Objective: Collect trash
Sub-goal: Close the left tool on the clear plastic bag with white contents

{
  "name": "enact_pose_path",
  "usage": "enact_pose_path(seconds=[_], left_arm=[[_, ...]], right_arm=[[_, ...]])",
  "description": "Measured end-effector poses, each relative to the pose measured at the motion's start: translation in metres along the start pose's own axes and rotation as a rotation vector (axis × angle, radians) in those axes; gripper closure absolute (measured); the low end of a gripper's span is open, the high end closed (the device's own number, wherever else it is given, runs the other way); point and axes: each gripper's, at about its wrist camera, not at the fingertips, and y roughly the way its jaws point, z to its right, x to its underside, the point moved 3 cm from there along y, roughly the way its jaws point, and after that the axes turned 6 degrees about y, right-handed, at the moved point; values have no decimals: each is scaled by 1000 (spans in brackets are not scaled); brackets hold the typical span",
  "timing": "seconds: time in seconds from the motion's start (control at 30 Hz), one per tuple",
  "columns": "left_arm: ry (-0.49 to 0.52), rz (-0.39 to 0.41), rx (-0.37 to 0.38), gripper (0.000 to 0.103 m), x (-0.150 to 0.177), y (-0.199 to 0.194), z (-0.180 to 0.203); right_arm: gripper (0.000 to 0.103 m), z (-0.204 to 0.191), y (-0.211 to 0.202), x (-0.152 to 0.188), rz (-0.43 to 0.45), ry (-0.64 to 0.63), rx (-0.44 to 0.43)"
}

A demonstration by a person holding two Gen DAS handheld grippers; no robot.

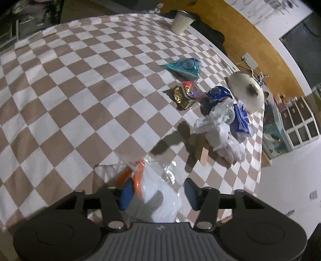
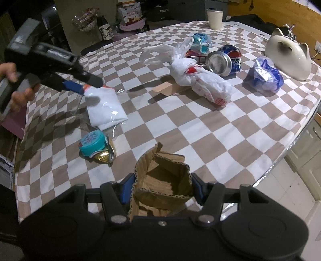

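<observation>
On the checkered tablecloth [image 1: 80, 100] lies a white packet in clear wrap [image 1: 160, 190] with an orange edge. It sits between the blue pads of my left gripper [image 1: 159, 192]. The left pad is at the orange edge and the right pad stands just off the wrap. From the right wrist view, the left gripper [image 2: 86, 84] hangs over the far end of that packet [image 2: 104, 106], with a hand on its handle. My right gripper [image 2: 162, 190] is shut on a folded piece of brown corrugated cardboard [image 2: 160, 180].
Scattered trash: a white plastic bag [image 2: 200, 82], a crushed cola can [image 2: 224, 60], a blue bag [image 2: 266, 74], a teal wrapper [image 1: 184, 67], a gold-and-red wrapper [image 1: 186, 94], a teal lid on gold foil [image 2: 94, 144]. A paper cup [image 2: 214, 18] and ceramic cat [image 2: 289, 58] stand by the far edges.
</observation>
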Motion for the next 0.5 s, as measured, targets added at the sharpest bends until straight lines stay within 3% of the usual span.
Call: enact_pose_path(seconds=[0.07, 0.17, 0.3, 0.5], left_arm=[[-3, -10, -2, 61, 1, 3, 1], [-27, -24, -16, 85, 6, 5, 0], [-17, -9, -34, 89, 12, -3, 7], [-1, 86, -51, 97, 21, -31, 23]], right_arm=[[44, 1, -3, 1, 7, 5, 7], [44, 3, -7, 1, 18, 26, 20], [44, 7, -11, -1, 38, 54, 40], [44, 6, -19, -6, 68, 82, 65]])
